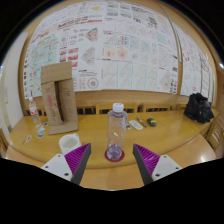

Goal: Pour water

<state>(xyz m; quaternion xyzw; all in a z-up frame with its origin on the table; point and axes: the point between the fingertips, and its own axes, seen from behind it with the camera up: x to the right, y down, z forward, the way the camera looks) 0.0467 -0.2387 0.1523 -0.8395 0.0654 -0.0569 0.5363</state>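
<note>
A clear plastic water bottle (117, 129) with a white cap stands upright on a small red coaster (115, 155) on the wooden table (170, 140). It stands just ahead of my gripper (112, 160), in line with the gap between the fingers. The gripper is open, with the purple pads (78, 157) wide apart and nothing between them. A white cup with a purple inside (69, 142) stands to the left of the bottle, just beyond my left finger.
A cardboard box (59, 98) stands at the back left, with a small bottle (37, 120) beside it. Small items (139, 124) lie behind the bottle. A black bag (198, 107) sits at the far right. Chairs and a poster-covered wall lie beyond the table.
</note>
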